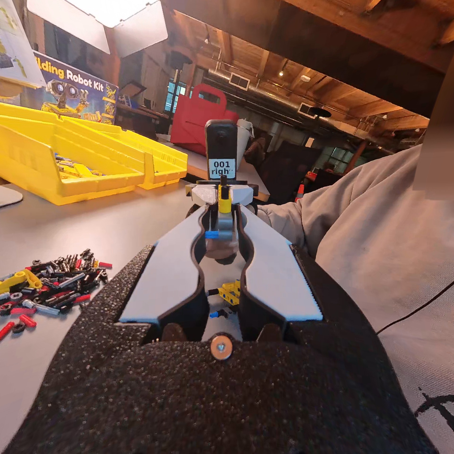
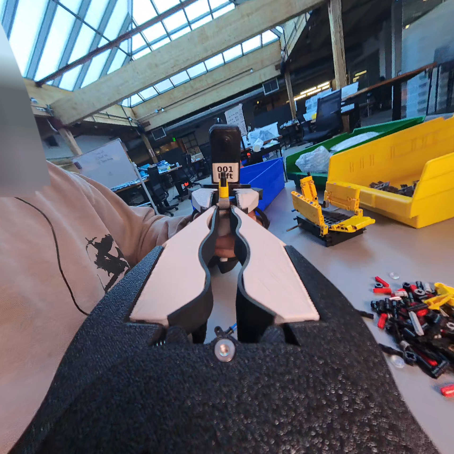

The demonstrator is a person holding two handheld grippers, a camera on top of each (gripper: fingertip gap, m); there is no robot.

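My two grippers meet tip to tip above the grey table [image 1: 122, 233]. Between them is a small brick assembly [image 1: 224, 202]: a yellow connector, a grey piece with a blue pin [image 1: 211, 235], and a black axle sticking up. My left gripper [image 1: 222, 210] is shut on it at the grey end. The right gripper's white tips [image 1: 205, 195] clamp the yellow part from the far side. In the right wrist view my right gripper [image 2: 223, 208] is shut on the same assembly [image 2: 223, 192], with the left gripper's tips [image 2: 200, 199] facing it.
Yellow bins [image 1: 98, 181] and a kit box [image 1: 81, 93] stand at the far left. A pile of small parts [image 1: 49, 282] [image 2: 417, 314] lies on the table. A half-built yellow-and-black model [image 2: 329, 221], yellow [image 2: 405, 196], blue [image 2: 265, 177] and green [image 2: 356, 134] bins stand nearby. A person's sleeve [image 1: 356, 233] is close. My left and right fingertips are right by each other.
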